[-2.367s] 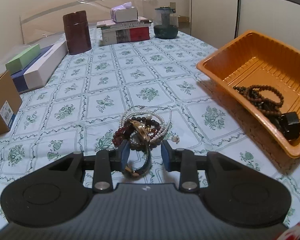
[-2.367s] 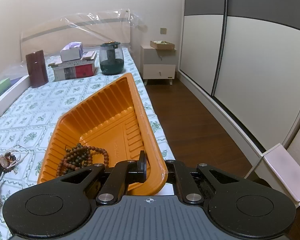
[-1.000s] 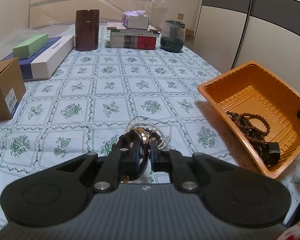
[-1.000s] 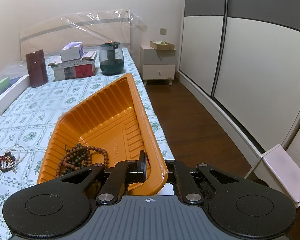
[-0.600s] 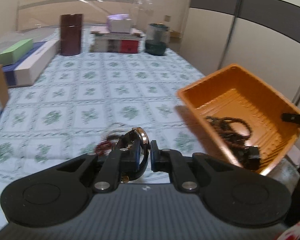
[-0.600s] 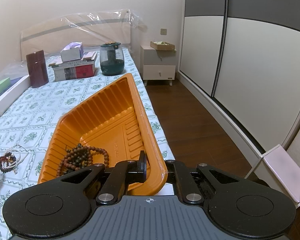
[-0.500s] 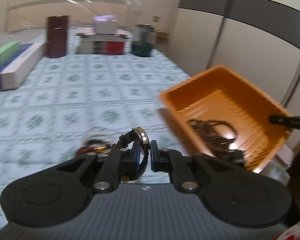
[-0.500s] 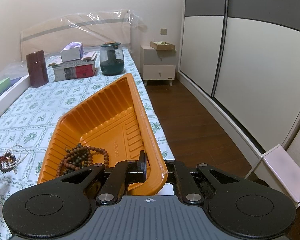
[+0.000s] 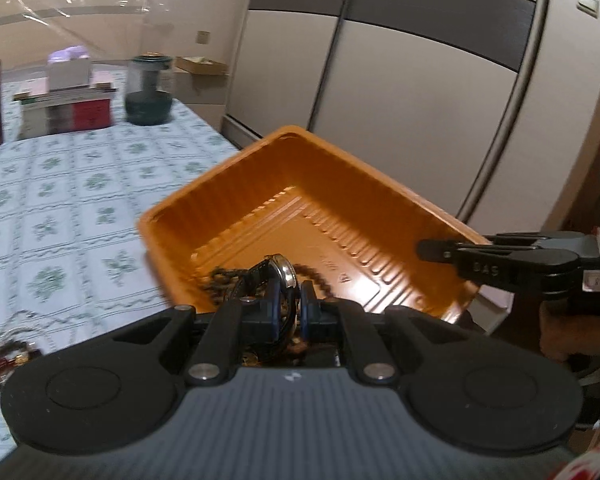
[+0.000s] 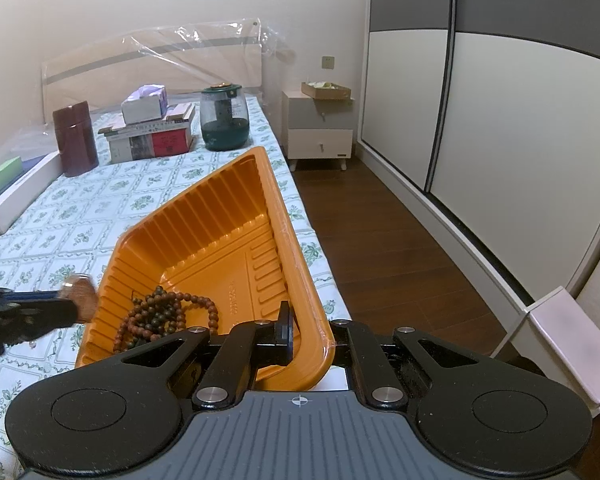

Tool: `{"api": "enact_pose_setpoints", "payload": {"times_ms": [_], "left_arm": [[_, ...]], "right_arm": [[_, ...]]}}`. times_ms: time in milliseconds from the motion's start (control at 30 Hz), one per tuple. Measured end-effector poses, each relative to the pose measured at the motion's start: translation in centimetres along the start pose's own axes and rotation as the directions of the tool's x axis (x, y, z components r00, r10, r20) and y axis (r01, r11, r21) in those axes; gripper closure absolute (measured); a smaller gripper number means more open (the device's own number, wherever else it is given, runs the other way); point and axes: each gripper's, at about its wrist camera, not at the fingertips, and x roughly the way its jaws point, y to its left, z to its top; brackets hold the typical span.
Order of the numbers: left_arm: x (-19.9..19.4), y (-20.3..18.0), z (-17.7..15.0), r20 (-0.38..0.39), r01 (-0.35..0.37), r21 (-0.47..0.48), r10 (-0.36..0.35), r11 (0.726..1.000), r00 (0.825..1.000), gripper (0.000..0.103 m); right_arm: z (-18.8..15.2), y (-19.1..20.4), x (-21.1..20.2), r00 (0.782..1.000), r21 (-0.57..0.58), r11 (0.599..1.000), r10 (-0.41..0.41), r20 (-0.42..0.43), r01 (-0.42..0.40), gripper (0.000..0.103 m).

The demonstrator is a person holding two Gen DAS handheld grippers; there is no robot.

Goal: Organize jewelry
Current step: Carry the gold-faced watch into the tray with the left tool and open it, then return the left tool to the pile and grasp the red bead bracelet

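Jewelry in play was a wristwatch (image 9: 278,276), clamped by its dark strap in the left claw (image 9: 287,300), with the round case uppermost and tipped toward the orange tray (image 9: 236,184), above the tray's near edge. Wooden bead bracelets (image 10: 164,314) lay curled inside the tray. The right claw (image 10: 305,334) was clenched on the tray's near corner rim. Back on the bed's patterned cover (image 9: 72,200), a small heap of beads and pearls (image 9: 8,356) remained.
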Motion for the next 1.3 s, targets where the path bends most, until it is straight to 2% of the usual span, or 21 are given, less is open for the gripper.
{"api": "enact_pose_setpoints", "payload": {"times_ms": [500,867,1033,1100,1300], "left_arm": [[3.3,-1.7,0.1,-0.033,0.061,0.025,-0.060,0.998,0.998,0.095],[3.3,-1.7,0.0,-0.019,0.070,0.038,-0.070,0.997,0.997,0.094],[1.3,-0.2,-0.2,0.015,0.002,0.031,-0.003,1.000,1.000,0.093],[0.3,0.9,-0.4,0.025,-0.037,0.017,0.036,0.999,0.999,0.088],[-3.2,5.0,-1.8,0.040,-0.180,-0.030,0.181,0.983,0.983,0.086]], "right_arm": [[-0.1,0.0,0.0,1.000,0.007,1.000,0.007,0.002,-0.007,0.096],[-0.1,-0.2,0.0,1.000,0.007,1.000,0.007,0.002,-0.007,0.096],[-0.2,-0.3,0.1,1.000,0.011,1.000,0.007,-0.002,-0.007,0.096],[-0.1,-0.2,0.0,1.000,0.012,1.000,0.007,0.000,-0.007,0.096],[-0.1,-0.3,0.1,1.000,0.012,1.000,0.006,0.000,-0.006,0.096]]}}
